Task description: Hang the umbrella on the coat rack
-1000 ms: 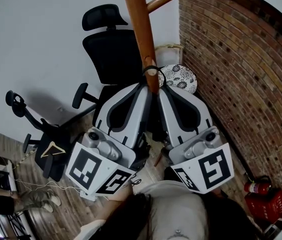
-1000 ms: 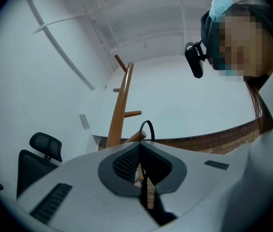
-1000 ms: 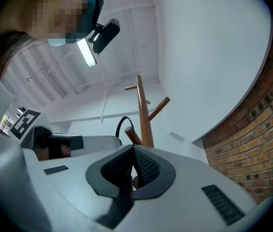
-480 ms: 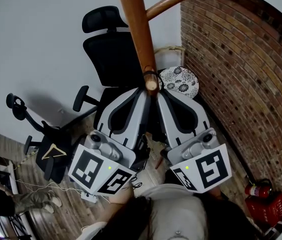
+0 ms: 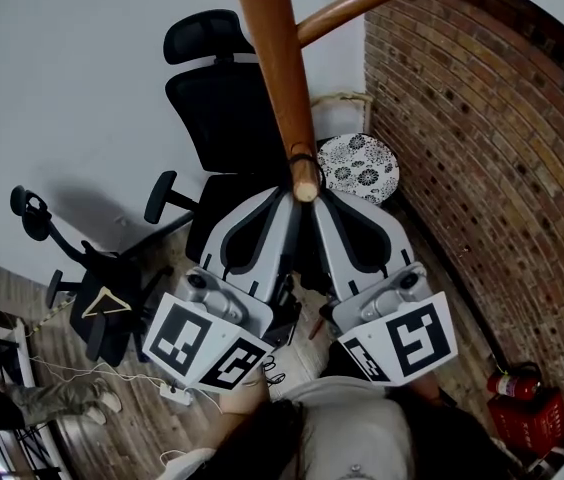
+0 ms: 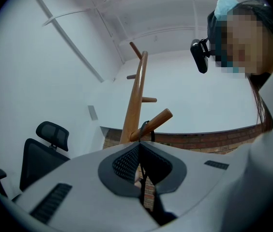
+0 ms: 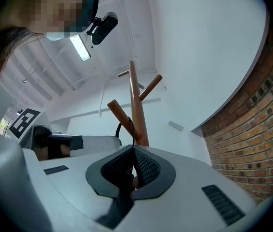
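Over the tip of a lower peg [image 5: 304, 176] of the coat rack [image 5: 267, 38] hangs the black umbrella strap [image 5: 302, 154]. Just beneath it, your left gripper [image 5: 290, 192] and right gripper [image 5: 319, 194] meet, each with its jaws pinched together on the strap. You cannot see the rest of the umbrella between them. Beyond stand an office chair [image 5: 222, 98] and a brick wall [image 5: 482, 148].

My left hand-held gripper [image 5: 285, 192] and right hand-held gripper [image 5: 319, 194] are raised side by side, tips nearly touching, both clamped on the umbrella strap [image 6: 142, 129].
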